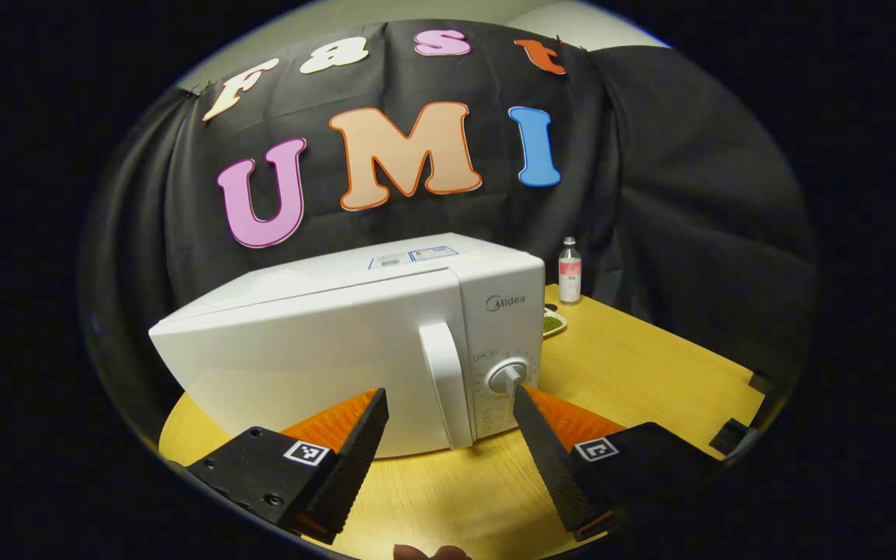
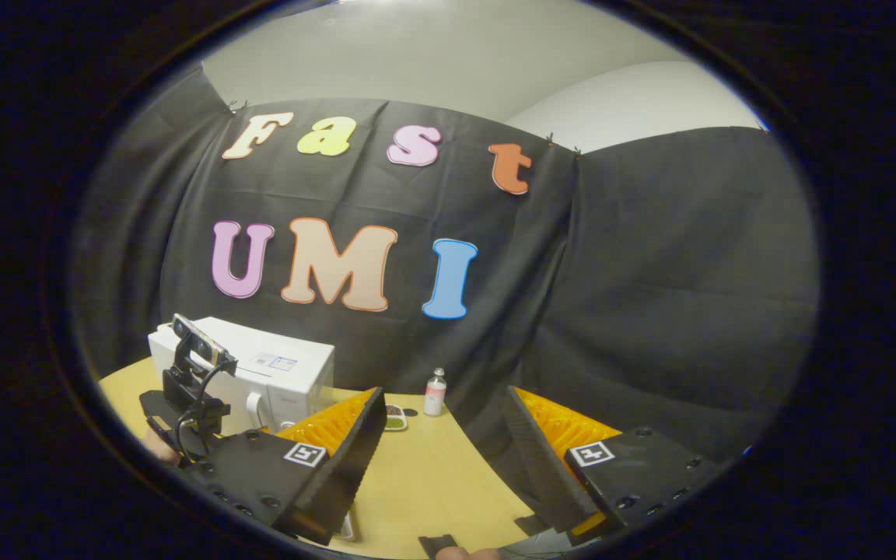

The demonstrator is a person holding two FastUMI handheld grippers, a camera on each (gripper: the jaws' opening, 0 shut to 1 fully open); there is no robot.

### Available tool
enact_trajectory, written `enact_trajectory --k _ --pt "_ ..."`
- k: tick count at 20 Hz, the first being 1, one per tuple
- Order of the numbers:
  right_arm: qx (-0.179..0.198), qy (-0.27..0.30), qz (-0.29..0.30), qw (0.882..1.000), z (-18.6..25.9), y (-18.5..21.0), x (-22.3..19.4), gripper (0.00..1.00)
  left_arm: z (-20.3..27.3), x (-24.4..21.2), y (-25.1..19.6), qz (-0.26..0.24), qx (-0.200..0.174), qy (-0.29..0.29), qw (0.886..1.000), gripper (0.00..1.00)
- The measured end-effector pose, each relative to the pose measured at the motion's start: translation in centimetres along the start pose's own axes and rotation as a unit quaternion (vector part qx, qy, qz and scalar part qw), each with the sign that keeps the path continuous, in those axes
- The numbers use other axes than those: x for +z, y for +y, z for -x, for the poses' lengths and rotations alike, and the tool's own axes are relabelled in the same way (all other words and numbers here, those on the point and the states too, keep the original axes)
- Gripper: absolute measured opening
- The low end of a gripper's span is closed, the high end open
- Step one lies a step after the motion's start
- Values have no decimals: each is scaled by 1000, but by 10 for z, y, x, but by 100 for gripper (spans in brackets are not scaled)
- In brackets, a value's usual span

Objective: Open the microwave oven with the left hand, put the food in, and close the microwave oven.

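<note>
A white microwave (image 1: 323, 342) stands on the wooden table (image 1: 650, 373) with its door closed and its vertical handle (image 1: 446, 381) facing me. My left gripper (image 1: 452, 400) is open just in front of that handle, one finger on each side, not touching it. A small plate of green food (image 1: 553, 320) lies behind the microwave's right end. In the right gripper view the microwave (image 2: 277, 373) and the plate of food (image 2: 395, 421) sit at the far left. My right gripper (image 2: 444, 424) hangs open above the table, empty. The left gripper (image 2: 183, 404) shows before the microwave.
A small clear bottle (image 1: 569, 271) with a pink label stands by the black cloth wall, behind the plate; the bottle (image 2: 435, 392) also appears in the right gripper view. The table's right edge (image 1: 728, 404) is close to the wall. Bare tabletop (image 2: 425, 482) stretches right of the microwave.
</note>
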State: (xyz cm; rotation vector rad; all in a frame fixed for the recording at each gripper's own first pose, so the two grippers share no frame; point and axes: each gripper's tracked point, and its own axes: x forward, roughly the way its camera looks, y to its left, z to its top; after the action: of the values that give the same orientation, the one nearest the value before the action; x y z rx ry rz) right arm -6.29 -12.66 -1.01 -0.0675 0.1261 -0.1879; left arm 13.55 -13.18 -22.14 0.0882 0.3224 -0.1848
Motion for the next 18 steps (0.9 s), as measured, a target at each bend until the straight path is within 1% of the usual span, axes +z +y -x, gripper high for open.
enact_trajectory --k 3,6,7,8,11,13,15,16,18 --pt "-12 6 -2 1000 3 -13 -3 97 -11 -3 3 9 15 3 1000 99" --pt "-4 22 2 1000 4 -12 -12 97 -16 -6 -3 14 13 5 1000 98" --pt "2 27 3 1000 3 -10 -16 97 -18 -6 -3 15 17 5 1000 95" --pt "12 33 5 999 3 -5 -17 97 -18 -5 3 12 34 4 999 91" --pt "27 39 14 999 2 0 -20 97 -21 -9 -2 15 32 13 999 26" --pt "34 41 14 998 3 3 -22 97 -26 -6 -4 10 17 1 1000 21" --pt "39 44 9 998 1 7 -24 97 -25 -8 -3 20 -3 -1 1000 16" --pt "42 46 5 998 1 10 -24 97 -23 -10 -3 26 -7 6 1000 13" --pt "47 45 -2 998 -1 15 -24 97 -22 -8 -3 33 -9 6 999 6"
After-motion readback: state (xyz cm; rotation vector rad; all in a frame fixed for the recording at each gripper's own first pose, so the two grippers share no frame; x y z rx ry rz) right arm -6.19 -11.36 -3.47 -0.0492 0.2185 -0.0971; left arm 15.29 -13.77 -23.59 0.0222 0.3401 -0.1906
